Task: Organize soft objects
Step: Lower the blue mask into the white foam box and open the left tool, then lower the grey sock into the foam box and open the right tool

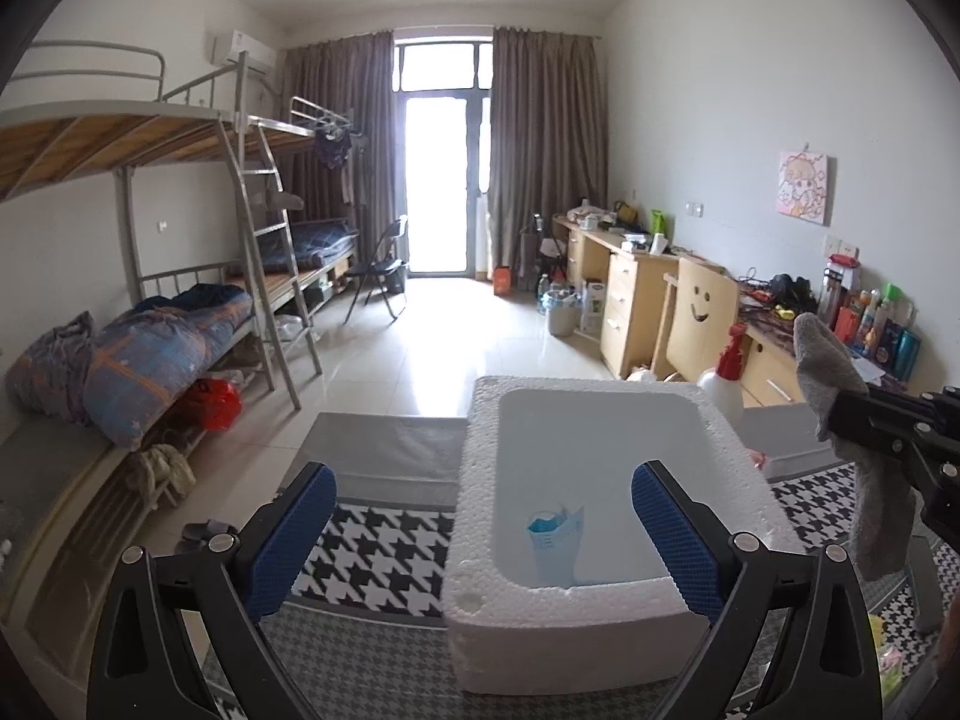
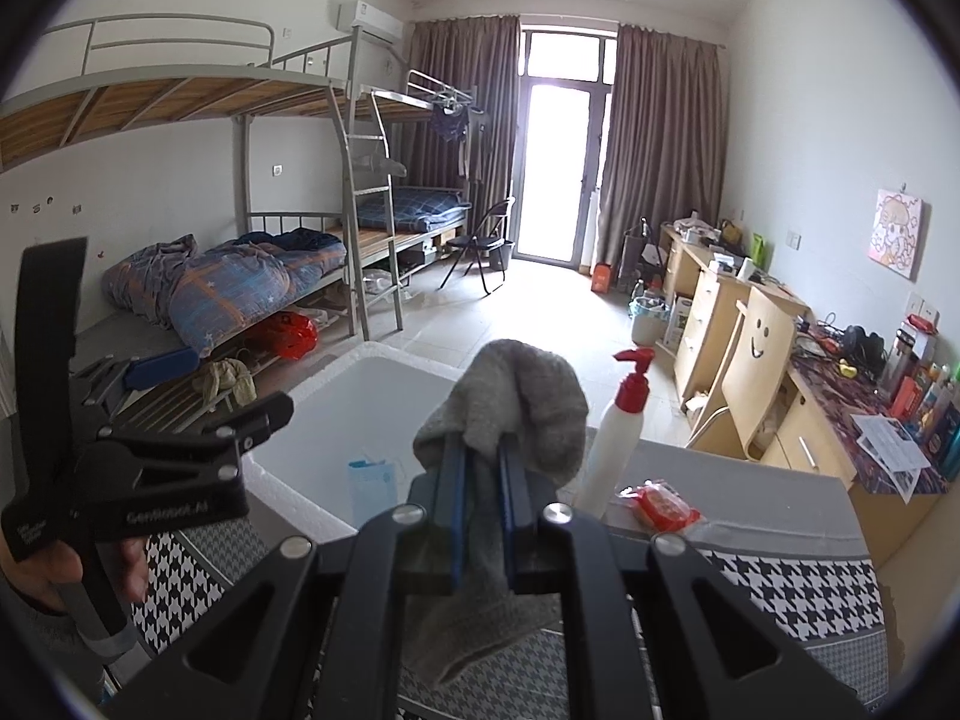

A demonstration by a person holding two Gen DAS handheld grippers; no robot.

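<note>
A white foam box (image 1: 576,540) sits on the houndstooth cloth (image 1: 384,546), a blue-and-white packet (image 1: 555,540) inside. The left gripper (image 1: 483,516) hangs wide open and empty at its near rim. The right gripper (image 2: 480,462), right of the box, pinches a limp grey sock (image 2: 516,408)

Metal bunk beds (image 1: 180,210) — pale tiled floor (image 1: 432,336) — bright balcony door (image 1: 435,180)

- The foam box (image 1: 600,594) is open-topped, and its hollow is bare except for a blue-and-white packet (image 1: 555,540) near the front wall.
- Just right of the box stand a pump bottle (image 2: 618,432) and a red packet (image 2: 663,504).
</note>
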